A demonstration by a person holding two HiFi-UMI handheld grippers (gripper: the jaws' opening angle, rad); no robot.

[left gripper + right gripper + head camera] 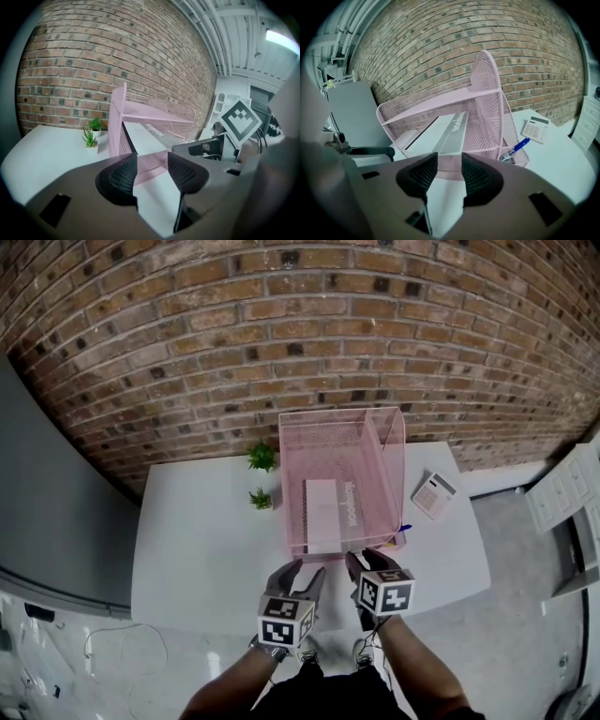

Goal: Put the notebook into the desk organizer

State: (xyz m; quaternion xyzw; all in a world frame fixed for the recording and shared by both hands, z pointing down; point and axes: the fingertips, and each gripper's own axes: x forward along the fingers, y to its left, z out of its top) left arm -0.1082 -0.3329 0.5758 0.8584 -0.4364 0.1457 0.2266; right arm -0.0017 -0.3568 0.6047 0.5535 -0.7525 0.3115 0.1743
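Observation:
The pink mesh desk organizer (298, 442) stands at the back middle of the white table. Inside its lower tray lies the notebook (320, 514), white with a grey spine strip, flat and lengthwise. Both grippers hover just in front of the organizer's front rim. My left gripper (306, 574) is open, and only the rim and table show between its pads (152, 166). The right gripper (364, 563) is open too, with nothing between its pads (449, 171). It points at the notebook (445, 133) in the organizer (487, 75).
Two small potted plants (262, 457) (261, 498) stand left of the organizer. A white calculator (434, 495) lies to its right, and a blue pen (519, 146) sits in its right front compartment. A white drawer unit (562, 488) stands beyond the table's right end.

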